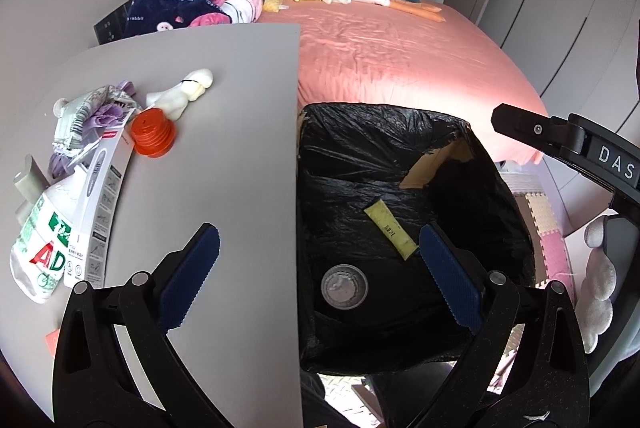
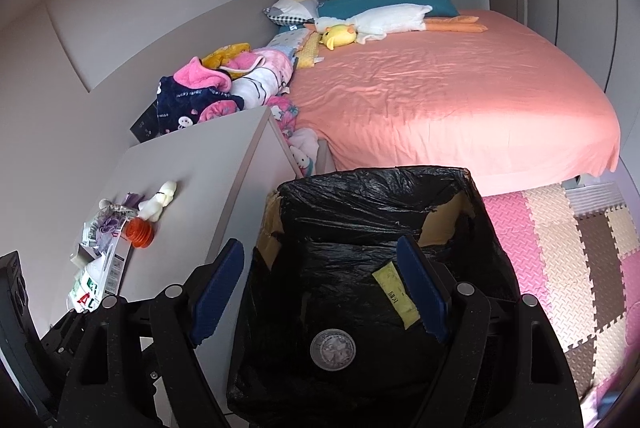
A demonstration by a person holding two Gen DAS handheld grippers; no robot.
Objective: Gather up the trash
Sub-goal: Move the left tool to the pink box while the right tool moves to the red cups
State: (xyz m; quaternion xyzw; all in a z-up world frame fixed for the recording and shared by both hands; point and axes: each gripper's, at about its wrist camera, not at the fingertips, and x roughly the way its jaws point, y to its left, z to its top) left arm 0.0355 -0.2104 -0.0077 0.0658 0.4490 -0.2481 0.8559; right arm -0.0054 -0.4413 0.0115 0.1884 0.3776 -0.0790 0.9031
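Both our left gripper (image 1: 316, 260) and right gripper (image 2: 320, 292) gape empty over the bin (image 1: 496, 156), so we go left for the orange cap (image 1: 153, 138), probably trash, on the table (image 1: 224, 100).

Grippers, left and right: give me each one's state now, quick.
Left gripper: open, blue-padded fingers spread wide, holding nothing.
Right gripper: open, holding nothing, above the black plastic-lined trash bin.
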